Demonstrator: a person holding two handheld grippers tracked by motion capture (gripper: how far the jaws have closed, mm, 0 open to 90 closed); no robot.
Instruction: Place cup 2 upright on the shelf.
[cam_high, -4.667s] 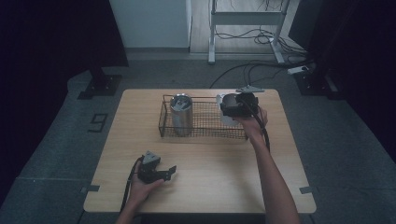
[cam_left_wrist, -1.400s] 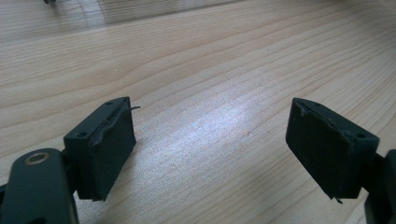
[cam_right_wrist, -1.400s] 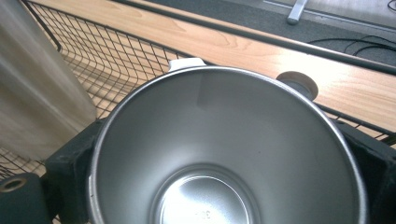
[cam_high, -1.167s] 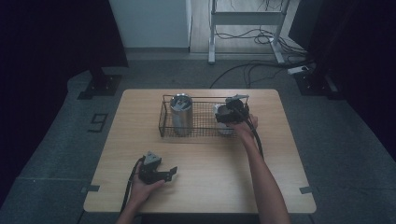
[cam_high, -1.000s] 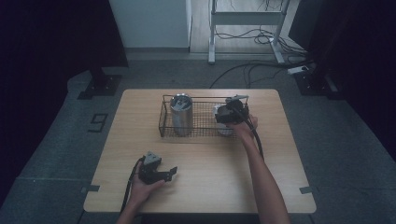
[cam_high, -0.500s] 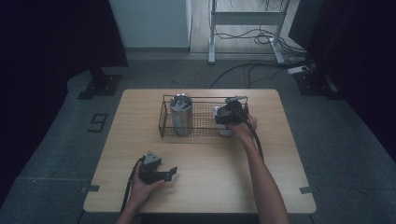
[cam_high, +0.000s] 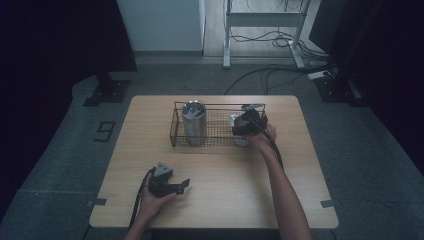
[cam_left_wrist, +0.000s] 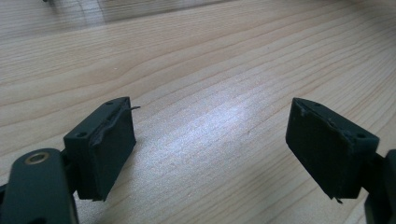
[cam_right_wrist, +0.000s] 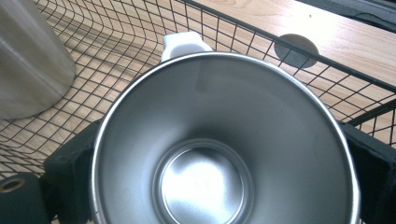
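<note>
A steel mug (cam_right_wrist: 205, 182) with a white handle (cam_right_wrist: 184, 43) stands upright in the right half of the black wire basket (cam_high: 218, 106). My right gripper (cam_right_wrist: 224, 158) reaches down over the basket and has one jaw on each side of the mug (cam_high: 236, 122), the pads against its wall. Its jaws have just been opening a little, with the mug still between them. A taller steel tumbler (cam_high: 194, 121) stands in the basket's left half. My left gripper (cam_high: 184, 184) rests low on the table near the front edge. Its jaws (cam_left_wrist: 210, 126) are wide apart over bare wood.
The wooden table (cam_high: 225, 170) has free room between the basket and my left hand. The basket's mesh wall (cam_right_wrist: 327, 86) runs close behind the mug. The tumbler (cam_right_wrist: 28, 60) stands a short way to the mug's left. Cables and a metal frame lie on the floor beyond.
My right gripper has come in from the basket's right end and down into its right half with the mug. Over the last second nothing visibly moved. The left hand stayed put.
</note>
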